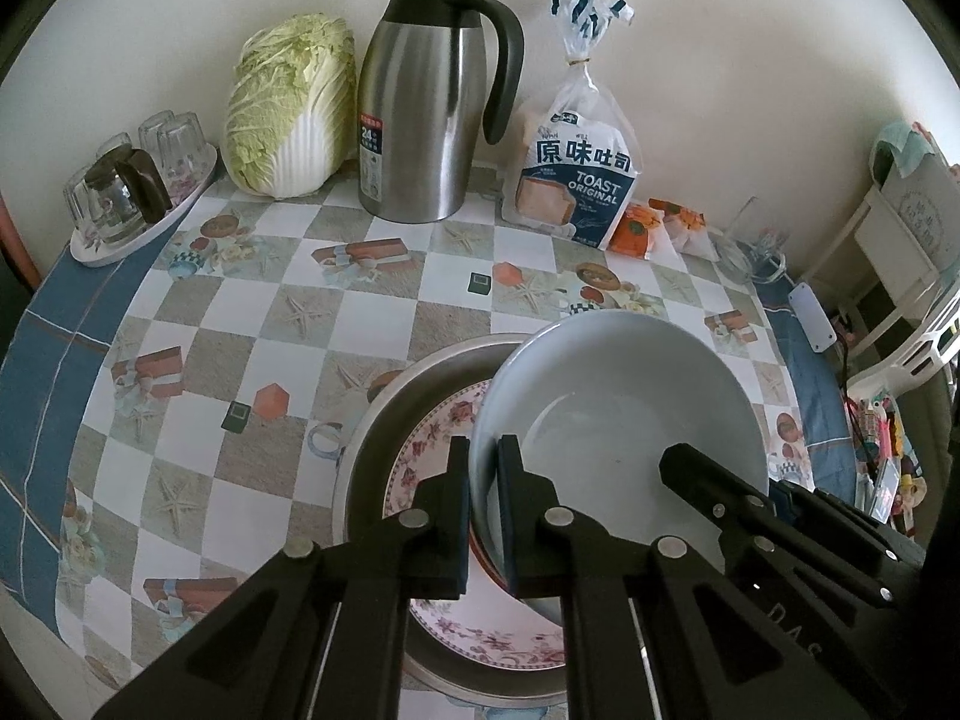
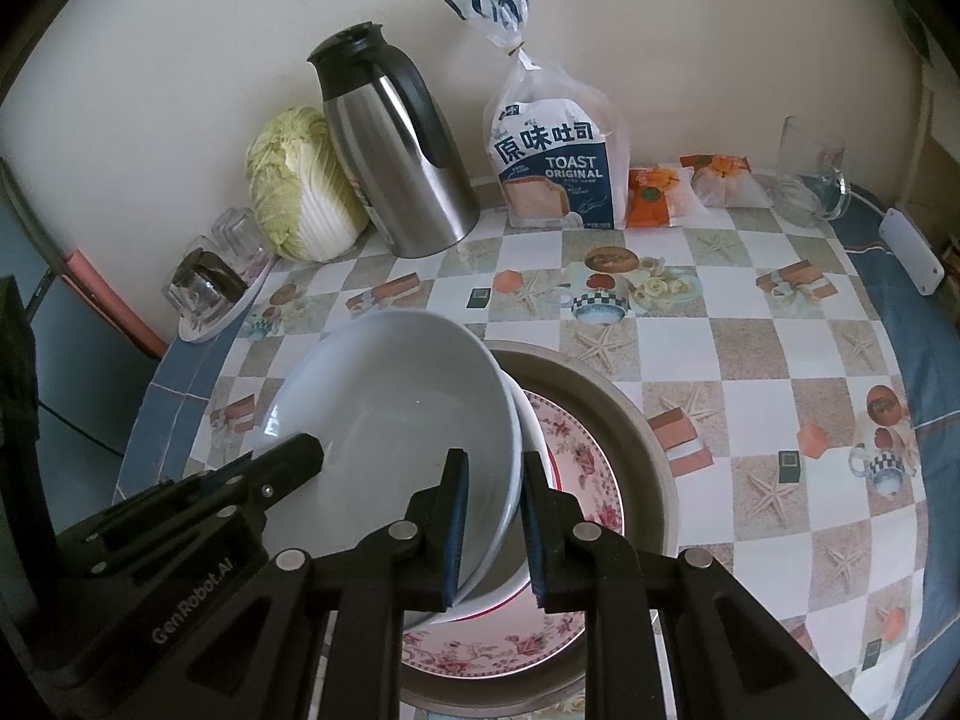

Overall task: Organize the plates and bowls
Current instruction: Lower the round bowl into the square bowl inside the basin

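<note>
A white bowl [image 1: 618,396] is held tilted over a floral plate [image 1: 420,450] that lies in a metal basin [image 1: 384,420]. My left gripper [image 1: 483,516] is shut on the bowl's left rim. My right gripper [image 2: 489,528] straddles the bowl's right rim [image 2: 396,420], one finger inside and one outside, with a small gap to the outer finger. A second white bowl edge shows under the first in the right wrist view [image 2: 528,420]. The floral plate [image 2: 582,468] and basin [image 2: 636,420] also show there.
Against the wall stand a napa cabbage [image 1: 288,108], a steel thermos jug [image 1: 432,102], a toast bag [image 1: 576,168], orange snack packets [image 1: 648,228] and a glass mug [image 1: 750,240]. A tray of glasses [image 1: 132,192] sits far left. The checked tablecloth [image 1: 240,324] covers the table.
</note>
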Motion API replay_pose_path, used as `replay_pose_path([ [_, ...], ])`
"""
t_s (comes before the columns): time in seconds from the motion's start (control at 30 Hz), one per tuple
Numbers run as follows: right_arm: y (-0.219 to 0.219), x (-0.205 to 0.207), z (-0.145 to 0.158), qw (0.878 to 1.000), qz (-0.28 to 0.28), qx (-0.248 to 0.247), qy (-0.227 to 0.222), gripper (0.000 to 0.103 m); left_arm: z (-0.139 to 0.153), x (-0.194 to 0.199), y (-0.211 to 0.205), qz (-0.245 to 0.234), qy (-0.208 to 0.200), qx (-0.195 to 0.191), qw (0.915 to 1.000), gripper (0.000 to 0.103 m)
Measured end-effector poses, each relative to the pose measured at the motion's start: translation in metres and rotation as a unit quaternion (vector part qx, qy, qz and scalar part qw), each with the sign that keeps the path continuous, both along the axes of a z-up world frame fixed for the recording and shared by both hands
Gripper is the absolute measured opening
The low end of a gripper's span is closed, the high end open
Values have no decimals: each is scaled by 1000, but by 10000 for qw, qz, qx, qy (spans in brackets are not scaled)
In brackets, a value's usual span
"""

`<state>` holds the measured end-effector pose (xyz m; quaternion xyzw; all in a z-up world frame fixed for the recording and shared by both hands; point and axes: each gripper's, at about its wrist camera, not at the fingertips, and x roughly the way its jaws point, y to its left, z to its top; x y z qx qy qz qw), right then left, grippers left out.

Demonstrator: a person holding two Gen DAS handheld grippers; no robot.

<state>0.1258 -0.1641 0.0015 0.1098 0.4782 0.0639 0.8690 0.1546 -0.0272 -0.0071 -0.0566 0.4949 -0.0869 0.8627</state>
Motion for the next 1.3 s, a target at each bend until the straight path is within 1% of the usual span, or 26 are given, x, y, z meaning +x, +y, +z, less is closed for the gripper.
replay_pose_path([
  [0.33,6,-2,4,9996,-59,-238,-167,20,-2,0,2,26,42,-48,10000,9],
  [0.43,8,-4,8,9987,-88,-413,-280,20,-1,0,0,25,27,11,10000,8],
  [0.57,9,-5,5,9978,-95,-596,-280,20,1,-1,0,-7,1,-22,10000,8],
  [0.63,10,-6,5,9968,-88,-725,-321,20,2,-1,-2,-13,-23,61,10000,8],
  [0.67,10,-6,5,9970,-71,-701,-332,21,2,-1,-3,-8,-42,123,9999,8],
  [0.93,2,-6,4,9977,-133,-577,-328,20,3,0,4,39,1,-108,9999,8],
  [1.03,1,-7,4,9978,-130,-555,-341,20,4,0,8,73,26,-255,9996,8],
  [1.17,-3,-5,-1,9986,-141,-420,-283,20,7,-1,10,68,-11,-306,9995,9],
  [1.3,-4,-4,-7,9988,-174,-411,-185,20,10,-2,8,39,-34,-352,9994,10],
])
